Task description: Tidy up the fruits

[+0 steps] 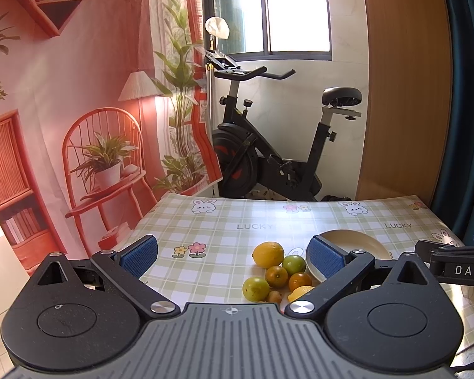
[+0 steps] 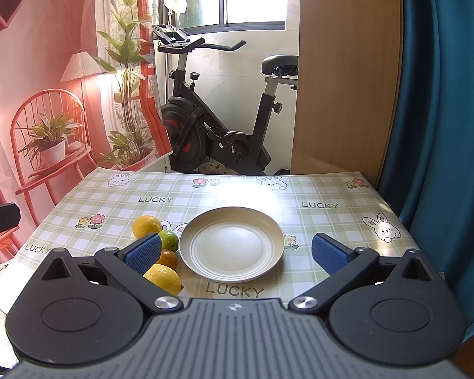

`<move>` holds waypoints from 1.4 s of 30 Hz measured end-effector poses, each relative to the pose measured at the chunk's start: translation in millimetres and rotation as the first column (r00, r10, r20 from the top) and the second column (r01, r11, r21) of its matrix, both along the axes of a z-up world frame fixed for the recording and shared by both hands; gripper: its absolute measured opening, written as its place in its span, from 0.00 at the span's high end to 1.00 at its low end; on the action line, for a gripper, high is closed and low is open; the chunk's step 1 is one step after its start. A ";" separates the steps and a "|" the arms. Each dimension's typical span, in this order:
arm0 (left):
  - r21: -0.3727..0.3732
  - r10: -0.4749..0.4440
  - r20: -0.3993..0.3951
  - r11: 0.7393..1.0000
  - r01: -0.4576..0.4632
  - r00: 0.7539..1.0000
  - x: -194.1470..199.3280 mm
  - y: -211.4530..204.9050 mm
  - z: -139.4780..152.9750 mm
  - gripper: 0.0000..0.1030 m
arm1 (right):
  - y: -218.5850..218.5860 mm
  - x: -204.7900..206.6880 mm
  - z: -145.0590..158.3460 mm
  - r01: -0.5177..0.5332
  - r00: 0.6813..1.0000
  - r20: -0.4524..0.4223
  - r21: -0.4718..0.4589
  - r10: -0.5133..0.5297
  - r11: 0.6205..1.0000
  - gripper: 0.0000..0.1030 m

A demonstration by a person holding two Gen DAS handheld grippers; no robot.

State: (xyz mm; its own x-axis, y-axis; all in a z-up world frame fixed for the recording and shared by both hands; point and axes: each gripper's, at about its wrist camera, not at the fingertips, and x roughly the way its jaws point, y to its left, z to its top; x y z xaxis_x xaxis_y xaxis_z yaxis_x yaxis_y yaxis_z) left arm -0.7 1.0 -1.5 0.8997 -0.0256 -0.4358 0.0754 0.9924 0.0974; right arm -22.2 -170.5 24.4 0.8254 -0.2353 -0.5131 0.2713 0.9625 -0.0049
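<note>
Both claws gape wide, holding nothing. The plate point(image 2: 231, 243) lies between the right claw point(image 2: 235, 252) fingers; fruits point(image 1: 276, 271) sit inside the left claw point(image 1: 232, 257).

Our right gripper point(image 2: 236, 253): jaws spread wide, holding nothing.
Plate point(image 2: 202, 263): cream, bare, between our fingers on the checked tablecloth point(image 2: 331, 221).
Fruit, just left of plate: two lemons point(image 2: 165, 279) point(image 2: 146, 225), green citrus point(image 2: 169, 240), orange point(image 2: 168, 258).
</note>
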 end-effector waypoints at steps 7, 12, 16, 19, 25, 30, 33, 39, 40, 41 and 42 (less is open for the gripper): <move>0.000 0.000 0.000 1.000 0.000 1.000 0.0 0.0 -0.3 0.00 | -0.7 0.5 -0.5 0.000 1.000 0.000 0.001 0.000 1.000 0.00; -0.001 0.001 0.000 1.000 -0.001 1.000 0.0 0.0 -0.3 0.00 | -1.1 0.2 0.0 0.000 1.000 0.000 0.001 0.000 1.000 0.00; -0.001 0.000 0.000 1.000 0.000 1.000 0.1 0.5 -0.1 0.00 | -0.9 0.3 -0.2 0.000 1.000 0.000 0.002 0.000 1.000 0.00; -0.002 0.000 -0.001 1.000 0.000 1.000 -0.1 0.8 -0.3 0.00 | -0.8 0.4 -0.5 0.000 1.000 0.000 0.002 0.000 1.000 0.00; -0.002 0.000 -0.001 1.000 0.000 1.000 0.0 1.0 -0.1 0.00 | -1.0 0.5 -0.2 0.000 1.000 0.001 0.002 0.000 1.000 0.00; -0.002 -0.001 -0.002 1.000 0.001 1.000 0.1 1.2 0.1 0.00 | -0.7 0.3 -0.4 0.001 1.000 0.001 0.002 -0.001 1.000 0.00; -0.003 -0.001 -0.002 1.000 0.001 1.000 0.0 1.1 0.0 0.00 | -0.7 0.1 -0.3 0.001 1.000 0.001 0.002 -0.001 1.000 0.00; -0.008 0.003 -0.008 1.000 -0.003 1.000 0.3 1.8 -3.0 0.00 | -2.7 0.8 1.2 0.000 1.000 -0.001 0.003 0.000 1.000 0.00; -0.010 0.004 -0.010 1.000 -0.004 1.000 0.2 1.7 -3.3 0.00 | -2.8 0.7 1.1 0.000 1.000 0.000 0.003 0.000 1.000 0.00; -0.011 0.004 -0.011 1.000 -0.004 1.000 -0.2 1.6 -3.6 0.00 | -2.7 0.7 1.0 0.001 1.000 0.000 0.004 -0.001 1.000 0.00; -0.011 0.004 -0.011 1.000 -0.004 1.000 -0.5 1.2 -4.0 0.00 | -2.6 0.6 0.9 0.001 1.000 -0.001 0.004 -0.001 1.000 0.00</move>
State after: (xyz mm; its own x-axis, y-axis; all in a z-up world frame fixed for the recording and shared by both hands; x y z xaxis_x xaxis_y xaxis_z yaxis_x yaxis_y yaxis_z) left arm -1.2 2.3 -5.4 0.8948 -0.0268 -0.4457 0.0723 0.9937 0.0853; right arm -21.6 -173.0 25.3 0.8249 -0.2341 -0.5146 0.2722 0.9622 -0.0013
